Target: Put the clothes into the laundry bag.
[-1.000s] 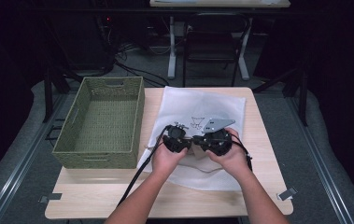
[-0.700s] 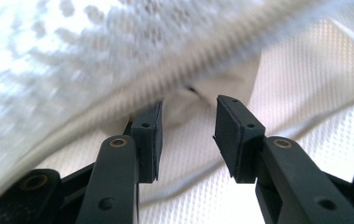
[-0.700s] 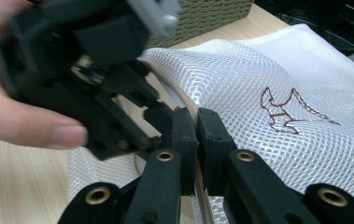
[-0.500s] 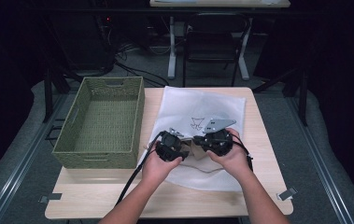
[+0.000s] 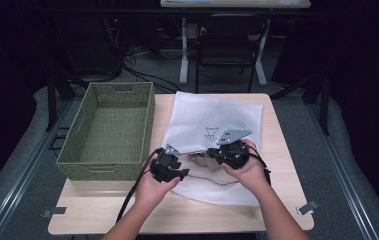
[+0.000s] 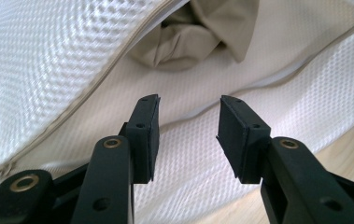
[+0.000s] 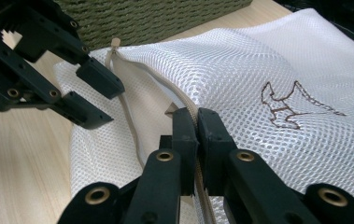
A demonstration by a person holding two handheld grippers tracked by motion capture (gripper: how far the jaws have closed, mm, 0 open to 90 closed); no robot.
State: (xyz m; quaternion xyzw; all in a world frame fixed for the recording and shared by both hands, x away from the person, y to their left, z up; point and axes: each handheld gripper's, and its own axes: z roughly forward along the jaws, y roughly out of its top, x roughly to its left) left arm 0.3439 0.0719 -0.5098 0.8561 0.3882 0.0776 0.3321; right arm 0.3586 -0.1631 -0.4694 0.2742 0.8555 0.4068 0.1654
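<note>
A white mesh laundry bag (image 5: pixel 212 117) lies on the wooden table, its zipped mouth toward the person. A beige garment (image 6: pixel 193 32) shows inside the open mouth. My right gripper (image 7: pixel 195 116) is shut on the upper zipper edge (image 7: pixel 156 81) of the bag and lifts it a little. My left gripper (image 6: pixel 188 121) hovers over the bag's lower layer, at the bag's left corner (image 5: pixel 183 173). Its jaws have just been opening and nothing is between them. In the right gripper view the left gripper (image 7: pixel 105 100) stands beside the zipper's end.
A green woven basket (image 5: pixel 107 165) stands at the table's left, close to the left gripper. A brown outline drawing (image 7: pixel 289 105) marks the bag's top. Bare wood (image 5: pixel 202 215) runs along the near edge. A chair and table legs stand beyond the far edge.
My left gripper has moved left, away from the right gripper, toward the bag's left corner. The right hand has kept still on the bag's edge.
</note>
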